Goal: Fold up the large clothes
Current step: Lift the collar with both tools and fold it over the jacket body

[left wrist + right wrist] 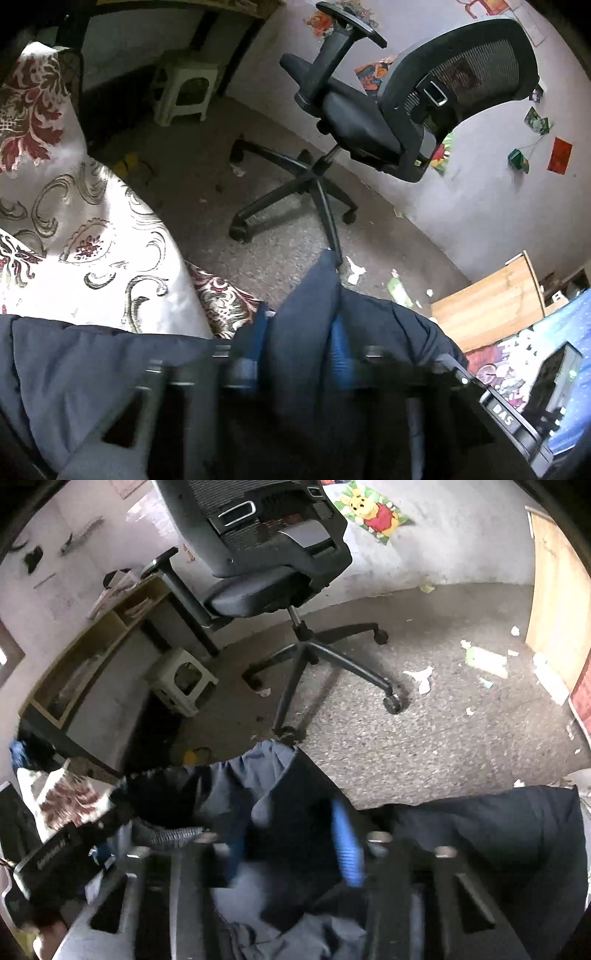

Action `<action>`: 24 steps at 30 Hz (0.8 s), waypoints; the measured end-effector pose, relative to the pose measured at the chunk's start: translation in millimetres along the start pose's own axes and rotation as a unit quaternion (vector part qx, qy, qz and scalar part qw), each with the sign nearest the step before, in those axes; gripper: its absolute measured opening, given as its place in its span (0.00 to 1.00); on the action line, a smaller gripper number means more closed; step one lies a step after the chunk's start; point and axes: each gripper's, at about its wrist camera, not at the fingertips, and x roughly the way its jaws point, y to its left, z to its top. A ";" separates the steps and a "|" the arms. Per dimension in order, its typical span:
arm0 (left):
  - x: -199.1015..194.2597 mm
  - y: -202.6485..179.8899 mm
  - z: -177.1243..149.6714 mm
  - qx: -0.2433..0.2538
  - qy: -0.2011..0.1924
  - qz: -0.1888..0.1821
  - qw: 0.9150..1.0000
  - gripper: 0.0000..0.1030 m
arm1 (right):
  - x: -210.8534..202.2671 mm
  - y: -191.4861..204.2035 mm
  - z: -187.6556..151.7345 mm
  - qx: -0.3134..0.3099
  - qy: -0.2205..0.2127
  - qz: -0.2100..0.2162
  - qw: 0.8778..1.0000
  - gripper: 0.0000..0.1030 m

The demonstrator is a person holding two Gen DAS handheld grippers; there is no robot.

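A large dark navy garment lies bunched across the bottom of both views, partly on a floral bed cover. In the left wrist view a fold of it stands up between the blue fingertips, and my left gripper is shut on that fold. In the right wrist view the navy garment fills the gap between the blue pads, and my right gripper is shut on it. Both gripper bodies are blurred. Each view shows the other gripper's black body at its edge.
A black office chair stands on the speckled floor just beyond the garment. A pale plastic stool sits under a desk at the left. A wooden board leans at the right. Paper scraps litter the floor.
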 end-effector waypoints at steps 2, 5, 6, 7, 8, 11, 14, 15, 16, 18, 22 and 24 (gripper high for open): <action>-5.5 5.6 -4.5 -0.008 -0.014 -0.017 1.000 0.11 | -5.7 2.0 -4.0 -0.019 -0.013 0.001 1.000 0.13; -31.8 6.9 -11.9 0.002 -0.050 -0.054 0.997 0.08 | -20.6 6.3 -9.4 -0.049 -0.032 0.011 0.998 0.07; -44.6 5.8 -14.7 0.014 -0.060 -0.065 0.996 0.08 | -30.6 5.5 -13.5 -0.053 -0.042 0.023 0.997 0.07; -59.8 4.8 -18.9 0.023 -0.072 -0.079 0.994 0.08 | -37.9 4.9 -16.6 -0.057 -0.049 0.029 0.997 0.06; -71.0 3.4 -22.7 0.028 -0.080 -0.090 0.992 0.08 | -47.9 3.3 -20.7 -0.062 -0.059 0.038 0.996 0.06; -114.4 -1.5 -48.0 0.062 -0.100 -0.120 0.986 0.07 | -82.0 -8.6 -37.3 -0.063 -0.087 0.067 0.992 0.05; -153.0 -3.6 -80.4 0.087 -0.100 -0.138 0.981 0.07 | -109.3 -21.7 -56.2 -0.053 -0.102 0.091 0.989 0.04; -162.2 -4.2 -91.3 0.089 -0.095 -0.145 0.981 0.07 | -118.6 -28.8 -63.9 -0.044 -0.106 0.101 0.988 0.04; -171.6 -1.6 -101.2 0.089 -0.092 -0.152 0.980 0.07 | -126.0 -33.5 -70.9 -0.040 -0.109 0.107 0.987 0.04; -181.7 -4.7 -117.5 0.088 -0.087 -0.160 0.979 0.07 | -144.6 -44.4 -91.0 -0.035 -0.117 0.120 0.985 0.04; -198.5 -5.6 -148.8 0.097 -0.082 -0.151 0.980 0.06 | -165.4 -50.6 -117.1 -0.046 -0.118 0.122 0.984 0.04; -199.8 -0.3 -162.3 0.080 -0.066 -0.148 0.984 0.06 | -172.3 -52.6 -129.3 -0.048 -0.116 0.120 0.985 0.04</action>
